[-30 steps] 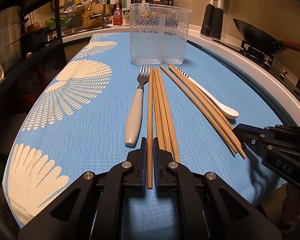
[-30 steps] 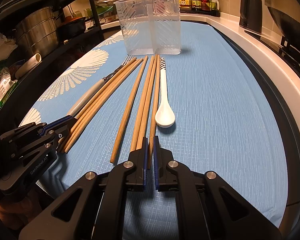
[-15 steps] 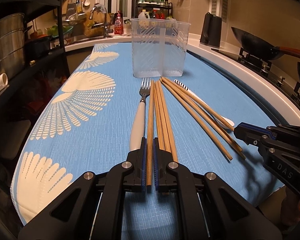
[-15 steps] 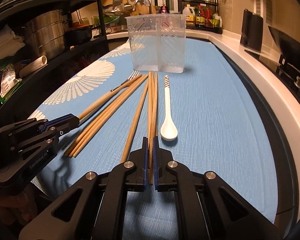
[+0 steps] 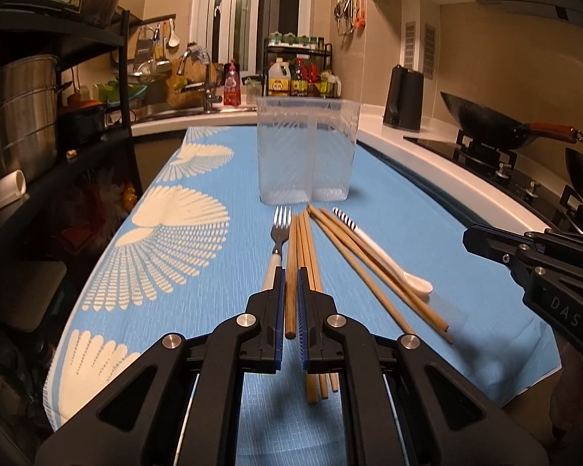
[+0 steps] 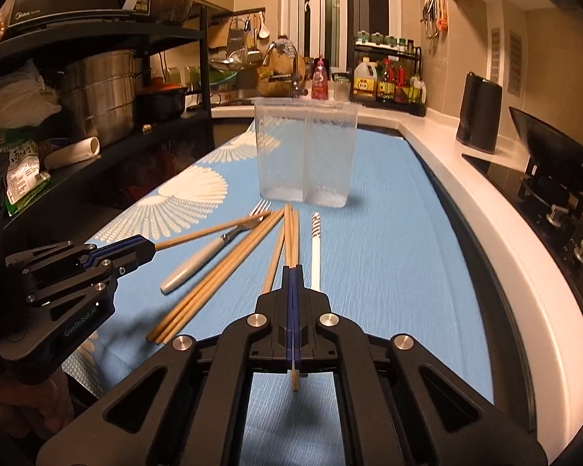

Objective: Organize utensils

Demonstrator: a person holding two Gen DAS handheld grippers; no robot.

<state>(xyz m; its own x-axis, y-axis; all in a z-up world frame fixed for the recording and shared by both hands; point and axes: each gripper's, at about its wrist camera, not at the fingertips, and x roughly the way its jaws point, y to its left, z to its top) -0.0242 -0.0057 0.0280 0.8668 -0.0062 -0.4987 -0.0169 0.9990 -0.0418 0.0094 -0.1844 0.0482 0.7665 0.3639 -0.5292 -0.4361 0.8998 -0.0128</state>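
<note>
A: Item one, the left black two-finger gripper with blue pads (image 5: 290,303)?
B: Closed on one long brown wooden chopstick (image 5: 291,272), which runs toward twelve o'clock between the pads; its near end shows just behind the fingertips. In the right wrist view this same chopstick sticks out of the gripper at nine o'clock and slants up toward the fork tines.

A: Item two, the right black two-finger gripper with blue pads (image 6: 292,291)?
B: Pressed shut on a second thin wooden chopstick (image 6: 289,233). The stick passes between the pads, its near end showing below them, its far end pointing at twelve o'clock toward the container.

A: Item three, the container?
B: A clear ribbed plastic utensil holder with two compartments (image 5: 307,151), upright on the light blue cloth with white fan patterns (image 5: 198,310), at twelve o'clock from both grippers. I see nothing inside either compartment.

A: Item four, loose utensils?
B: A metal fork with a cream handle (image 5: 280,240) at eleven o'clock of the left gripper, tines toward the holder. A bundle of loose wooden chopsticks (image 5: 311,256) just beside the held one, more (image 5: 373,275) fanned toward four o'clock. A white ceramic spoon with a black-striped handle (image 5: 373,248) lies at two o'clock, bowl nearest the camera.

A: Surroundings?
B: A black wok (image 5: 482,120) on the stove at two o'clock.
</note>
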